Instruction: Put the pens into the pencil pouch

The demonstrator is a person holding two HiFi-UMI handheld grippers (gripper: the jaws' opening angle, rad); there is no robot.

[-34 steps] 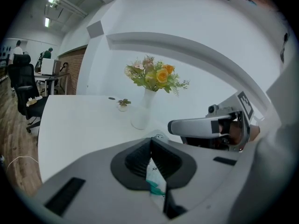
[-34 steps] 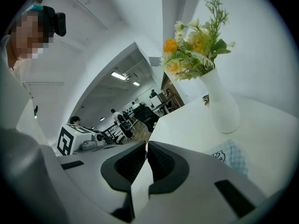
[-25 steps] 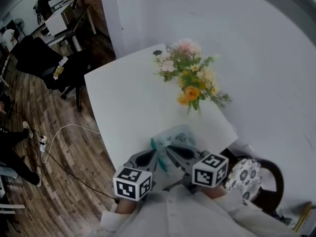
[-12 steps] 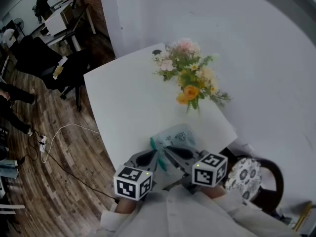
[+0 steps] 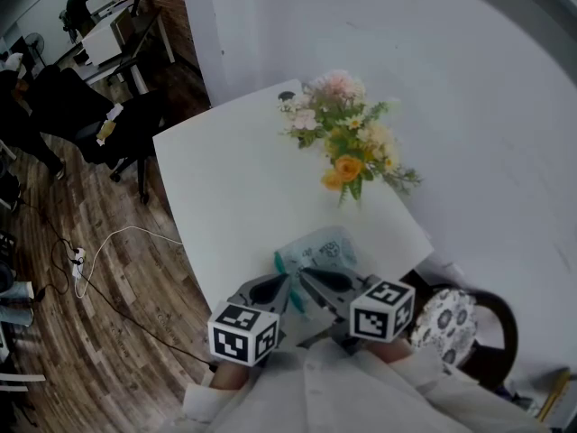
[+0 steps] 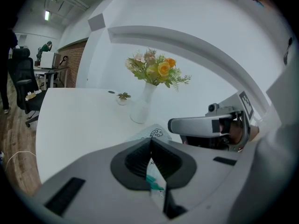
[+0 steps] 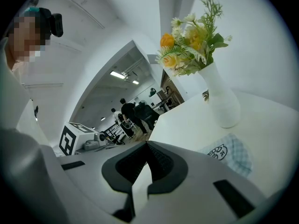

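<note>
a pale checked pencil pouch (image 5: 323,249) lies at the near edge of a white table (image 5: 225,179), in front of a vase of flowers (image 5: 347,147). the left gripper (image 6: 150,143) is closed, pinching the pouch's edge by its teal zipper (image 6: 152,180). the right gripper (image 7: 146,145) is closed with nothing between its jaws, just beside the pouch.
</note>
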